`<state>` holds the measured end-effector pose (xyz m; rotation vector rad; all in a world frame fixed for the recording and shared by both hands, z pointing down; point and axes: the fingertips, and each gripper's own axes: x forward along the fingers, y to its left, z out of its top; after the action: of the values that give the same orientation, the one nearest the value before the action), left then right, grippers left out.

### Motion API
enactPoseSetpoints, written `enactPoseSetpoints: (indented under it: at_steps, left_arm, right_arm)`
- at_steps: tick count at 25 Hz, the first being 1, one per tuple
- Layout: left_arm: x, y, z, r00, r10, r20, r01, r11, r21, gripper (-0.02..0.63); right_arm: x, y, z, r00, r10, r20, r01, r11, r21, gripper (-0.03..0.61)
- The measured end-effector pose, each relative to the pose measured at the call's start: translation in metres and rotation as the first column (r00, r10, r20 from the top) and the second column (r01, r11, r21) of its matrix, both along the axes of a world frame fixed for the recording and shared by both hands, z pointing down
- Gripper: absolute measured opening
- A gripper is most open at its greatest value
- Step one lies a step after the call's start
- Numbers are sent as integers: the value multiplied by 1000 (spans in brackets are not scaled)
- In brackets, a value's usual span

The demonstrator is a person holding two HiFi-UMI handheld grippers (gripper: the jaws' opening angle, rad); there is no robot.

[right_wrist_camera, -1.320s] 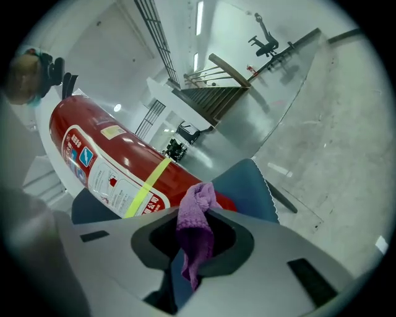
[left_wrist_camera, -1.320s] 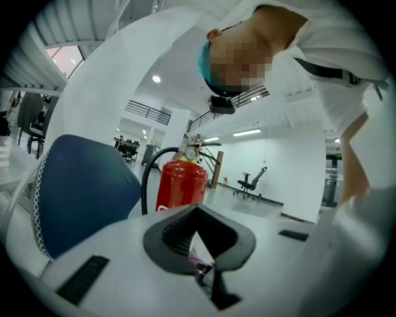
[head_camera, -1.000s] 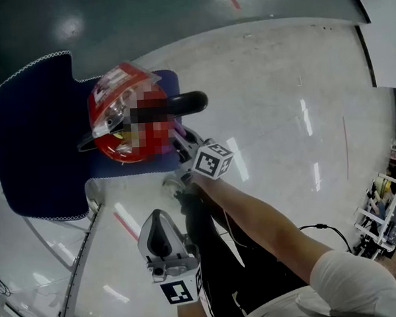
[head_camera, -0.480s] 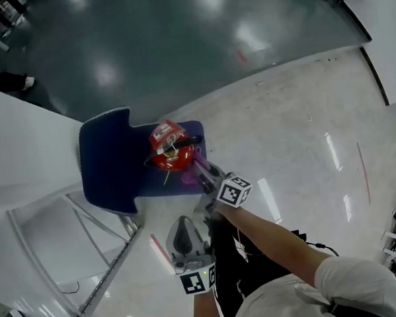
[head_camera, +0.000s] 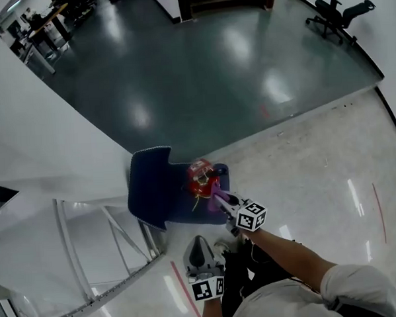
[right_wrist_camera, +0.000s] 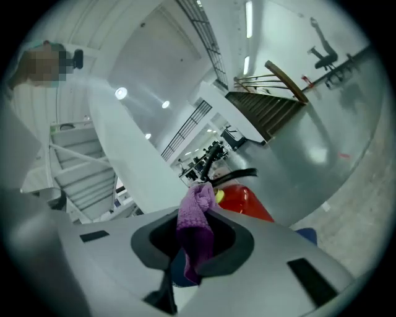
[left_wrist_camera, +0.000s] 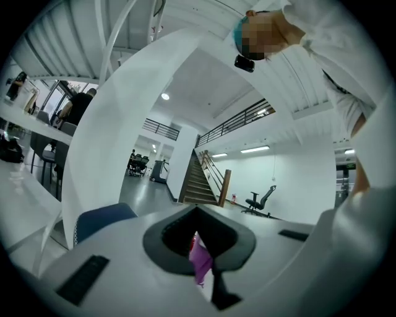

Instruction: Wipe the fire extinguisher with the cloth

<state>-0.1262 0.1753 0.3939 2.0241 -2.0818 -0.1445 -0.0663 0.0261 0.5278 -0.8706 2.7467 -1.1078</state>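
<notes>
A red fire extinguisher [head_camera: 200,175] stands on a dark blue mat [head_camera: 152,189] on the floor, seen from high above in the head view. My right gripper [head_camera: 224,201] reaches to its near side, shut on a purple cloth [head_camera: 213,189] that touches the extinguisher's body. In the right gripper view the cloth [right_wrist_camera: 197,221] bunches up out of the jaws, with the red extinguisher [right_wrist_camera: 246,201] and its black hose just beyond. My left gripper [head_camera: 200,252] hangs lower, near my legs and apart from the extinguisher, jaws together and holding nothing.
A white staircase frame with metal rails [head_camera: 91,259] rises at the left, next to the mat. A red tape line [head_camera: 185,289] runs on the pale floor near my feet. Dark green floor lies beyond, with an office chair [head_camera: 339,11] far off.
The head view has pulled up and back, so the extinguisher and mat look much smaller. My right gripper stays at the extinguisher with the cloth; the left stays low.
</notes>
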Motion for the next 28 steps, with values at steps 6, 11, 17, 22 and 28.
enactPoseSetpoints:
  at_steps: [6,11,17,22,28]
  left_arm:
    - [-5,6,-28,999,-42,30,41,999,7,5]
    - [-15,5,-49,993,-92,74,94,995,-21,5]
    - [-2,20,-66,996,-58,61,59,998,-15,5]
    - [3,22,-65,998,-14,62,16,1000,-20,5]
    - [11,16,-61,998,34,56,-33,999,-24,5]
  right_arm:
    - [-2,44,-91,973,-114,-199,172,937,304,58]
    - [8,72,-171,956,-94,-278,228,834,502,58]
    - [33,102,-200,941,-81,-330,252,818,517,57]
    - [35,112,-200,936,-84,-341,261,816,515,57]
    - [35,118,-208,937,-86,-337,265,805,531,57]
